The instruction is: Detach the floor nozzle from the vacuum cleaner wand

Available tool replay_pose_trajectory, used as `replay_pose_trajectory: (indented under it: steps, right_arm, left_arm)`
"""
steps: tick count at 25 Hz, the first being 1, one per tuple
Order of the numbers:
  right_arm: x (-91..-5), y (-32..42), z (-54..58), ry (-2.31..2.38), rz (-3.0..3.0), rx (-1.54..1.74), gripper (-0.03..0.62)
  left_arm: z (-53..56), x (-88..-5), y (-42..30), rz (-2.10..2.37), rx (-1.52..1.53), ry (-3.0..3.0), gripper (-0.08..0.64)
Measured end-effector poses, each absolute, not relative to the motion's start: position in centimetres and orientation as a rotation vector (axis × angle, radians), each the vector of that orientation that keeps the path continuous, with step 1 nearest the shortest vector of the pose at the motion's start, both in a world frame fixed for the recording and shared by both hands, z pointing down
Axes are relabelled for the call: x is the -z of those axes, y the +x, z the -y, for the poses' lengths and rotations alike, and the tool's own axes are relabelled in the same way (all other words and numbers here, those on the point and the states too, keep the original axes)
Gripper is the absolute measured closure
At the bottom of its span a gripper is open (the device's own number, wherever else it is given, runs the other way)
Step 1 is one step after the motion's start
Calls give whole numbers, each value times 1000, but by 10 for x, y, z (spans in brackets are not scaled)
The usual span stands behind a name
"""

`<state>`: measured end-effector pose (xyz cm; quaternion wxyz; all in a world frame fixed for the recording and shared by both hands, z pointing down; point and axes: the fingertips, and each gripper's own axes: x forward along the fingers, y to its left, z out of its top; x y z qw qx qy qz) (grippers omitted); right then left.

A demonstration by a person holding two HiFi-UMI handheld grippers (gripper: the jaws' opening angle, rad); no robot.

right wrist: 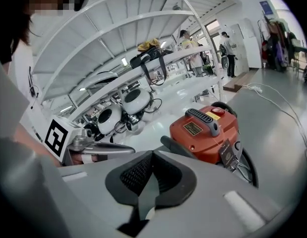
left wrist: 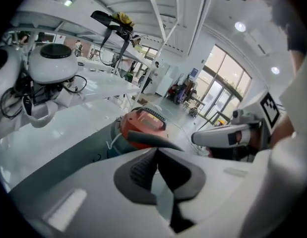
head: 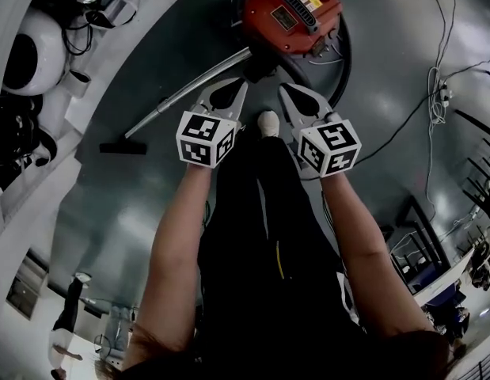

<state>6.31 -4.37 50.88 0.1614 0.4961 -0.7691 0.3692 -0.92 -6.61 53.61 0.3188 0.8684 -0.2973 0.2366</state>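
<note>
Left hand-held gripper (head: 240,86), right hand-held gripper (head: 283,89), jaws together, empty (shoe (head: 268,122) between); beyond, vacuum cleaner (head: 290,10), wand (head: 189,91), floor nozzle (head: 123,147)

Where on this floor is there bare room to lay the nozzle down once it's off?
Bare floor lies between the red vacuum cleaner and the white cable, and nearer you than the floor nozzle. Crowded around the wand's upper end and the shoe.

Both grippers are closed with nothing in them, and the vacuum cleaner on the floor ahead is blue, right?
Not quite: the vacuum cleaner is red, not blue, as the head view shows. The rest holds: the left gripper and the right gripper are both closed with nothing in them.
</note>
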Motion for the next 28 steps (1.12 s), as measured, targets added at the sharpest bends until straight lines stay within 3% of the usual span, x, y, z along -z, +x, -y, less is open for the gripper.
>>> replay_pose_trajectory:
  steps: [28]
  right_arm:
    - [-478, 73, 50, 1475, 2188, -922, 595]
  left_arm:
    - [57, -508, 10, 975, -688, 2241, 549]
